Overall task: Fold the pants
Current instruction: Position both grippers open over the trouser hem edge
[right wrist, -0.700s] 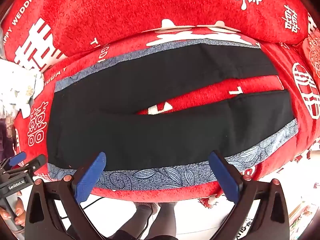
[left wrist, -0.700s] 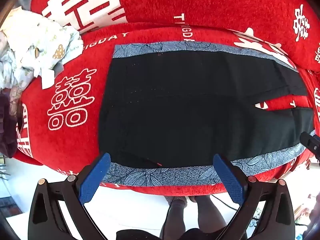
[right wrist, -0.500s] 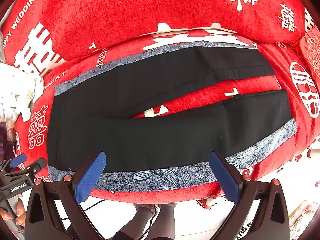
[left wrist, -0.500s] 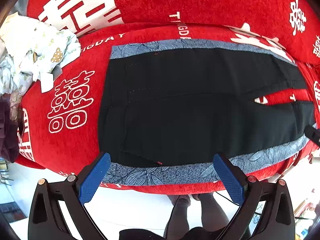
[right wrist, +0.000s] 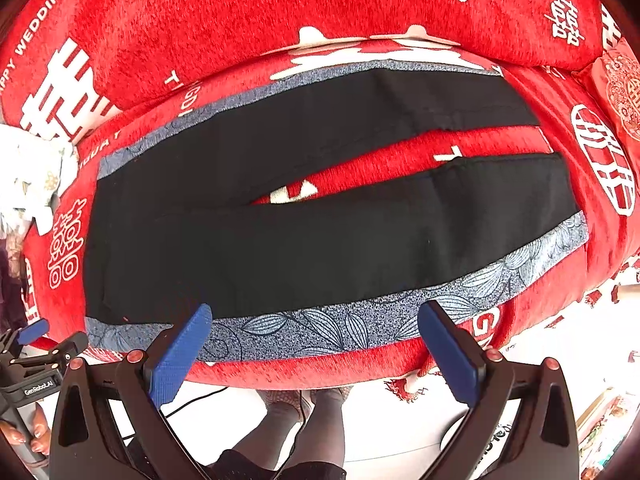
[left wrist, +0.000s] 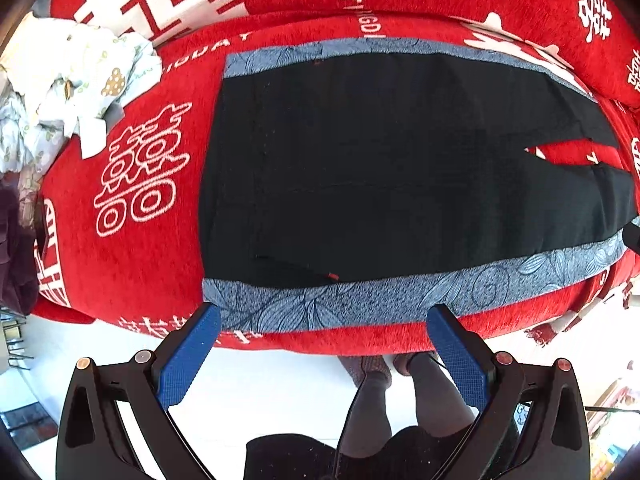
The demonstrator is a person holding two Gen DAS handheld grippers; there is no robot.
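Black pants with blue-grey leaf-print side stripes lie flat on a red sofa seat, waistband to the left, legs to the right. In the right wrist view the pants show both legs slightly parted. My left gripper is open and empty, hovering at the near stripe by the waist end. My right gripper is open and empty over the near stripe of the near leg. The left gripper also shows in the right wrist view at far left.
The red sofa carries white printed characters; its backrest rises behind. A heap of light patterned clothes lies at the seat's left end. The person's legs stand on the white floor below.
Both grippers have pulled back and lowered a little; the pants sit higher in both views. The pants have not moved. Both grippers stay open.
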